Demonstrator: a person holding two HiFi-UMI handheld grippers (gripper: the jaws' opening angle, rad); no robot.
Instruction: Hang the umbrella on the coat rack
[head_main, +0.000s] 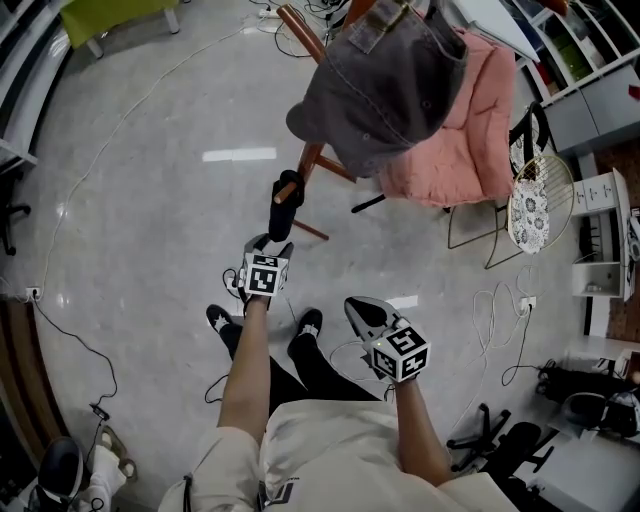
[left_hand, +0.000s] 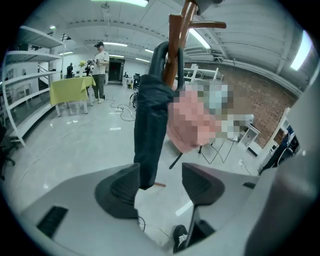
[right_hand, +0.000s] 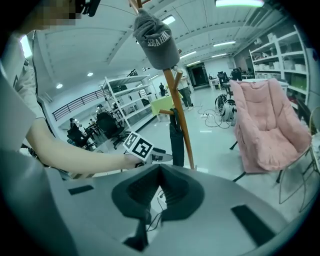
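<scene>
black pads of the left gripper (left_hand: 161, 172) stand apart, released, with the lower end of the dark folded umbrella (left_hand: 150, 125) hanging between them, nearer the left pad. above, its curved handle looks hooked over a peg of the wooden coat rack (left_hand: 175, 40). to finish well, draw straight back without brushing the fabric, so the hook isn't nudged off. the right gripper (right_hand: 159, 172) is clenched on nothing; far ahead, a grey cap (right_hand: 152, 40) tops the rack.

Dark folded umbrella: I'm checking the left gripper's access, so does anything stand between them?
Nothing visible does: the dark folded umbrella hangs on the wooden coat rack, its lower end at the left gripper's open jaws.
</scene>
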